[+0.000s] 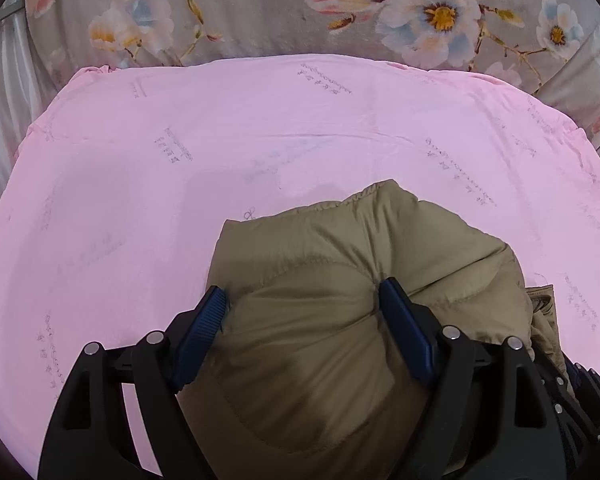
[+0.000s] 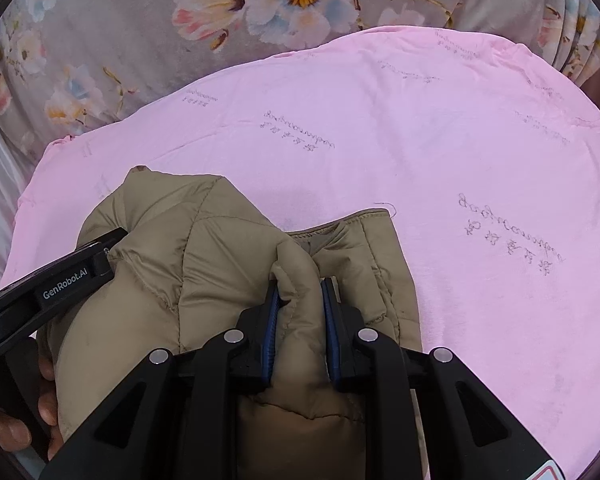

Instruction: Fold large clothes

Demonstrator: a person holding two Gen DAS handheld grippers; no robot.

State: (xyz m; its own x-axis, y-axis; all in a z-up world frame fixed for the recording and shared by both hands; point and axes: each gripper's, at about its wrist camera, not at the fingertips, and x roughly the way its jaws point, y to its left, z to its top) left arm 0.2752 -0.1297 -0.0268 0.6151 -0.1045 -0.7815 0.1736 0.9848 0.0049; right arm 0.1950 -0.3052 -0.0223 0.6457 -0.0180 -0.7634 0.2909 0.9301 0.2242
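Both of my grippers are on the tan puffer jacket [image 1: 340, 280], which lies bunched on the pink sheet [image 1: 180, 160] at the near side of the bed.

Left gripper [image 1: 304, 300]: the jaws stand wide. A thick padded fold of the jacket fills the whole span between them, and both blue pads [image 1: 204, 328] press against the quilting on either side. I judge this a grip on a bulky section rather than an idle open stance. The gripper points steeply down onto the garment.

Right gripper [image 2: 300, 292]: the jaws are narrow, pinching a raised ridge of jacket fabric. The blue pads [image 2: 272, 320] sit tight against that ridge on both sides. In the right wrist view the left gripper [image 2: 60, 280] comes in from the left edge with its finger laid against the jacket's side, and the person's fingers [image 2: 48, 400] show beside it at the lower left.

Jacket condition: crumpled, several layers gathered, with a flat edge or collar part [image 2: 356, 224] lying open on the sheet beyond the right gripper. I cannot tell from these views which part of the garment each gripper holds.

Surroundings: a grey floral quilt [image 1: 260, 12] lies along the far edge of the pink sheet. The sheet carries faint printed script.
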